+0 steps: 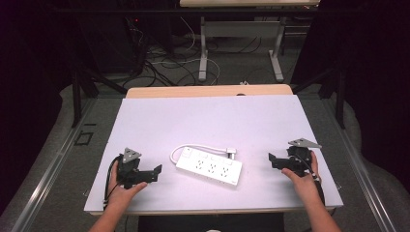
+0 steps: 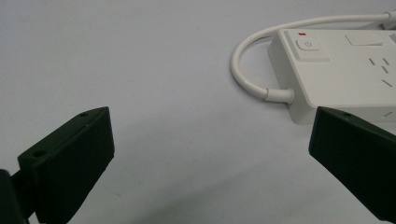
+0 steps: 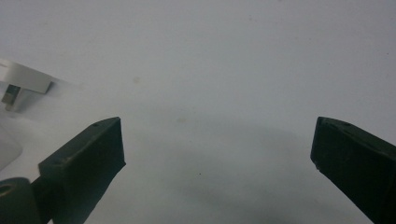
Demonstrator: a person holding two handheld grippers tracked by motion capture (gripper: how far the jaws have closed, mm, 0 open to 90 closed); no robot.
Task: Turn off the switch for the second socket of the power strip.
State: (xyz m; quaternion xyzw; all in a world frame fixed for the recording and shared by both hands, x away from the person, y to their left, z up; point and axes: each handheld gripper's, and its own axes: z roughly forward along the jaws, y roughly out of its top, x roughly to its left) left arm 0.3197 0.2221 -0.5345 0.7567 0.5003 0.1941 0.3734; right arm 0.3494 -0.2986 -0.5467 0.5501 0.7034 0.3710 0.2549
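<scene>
The power strip lies flat on the white table, in the lower middle of the high view, between the two grippers and touching neither. It is turned a little, so that its left end sits higher in the frame than its right end.

Nearest to the camera, at the bottom of the high view, the forearms of the person come in. The left hand holds the left gripper at the lower left, just beside the left end of the strip. The right hand holds the right gripper at the lower right, near the right end of the strip but apart from it. Both grippers have their jaws spread wide, with nothing between them.

In the left gripper view, the end of the strip fills the upper right of the frame, with its power button and a small red mark above it. The white cable comes out of this end and bends in a loop. In the high view the cable runs along the far side of the strip to the plug.

In the right gripper view, the plug shows at the left edge.

Farther away, beyond the table, dark cables lie on the floor at the top of the high view.
</scene>
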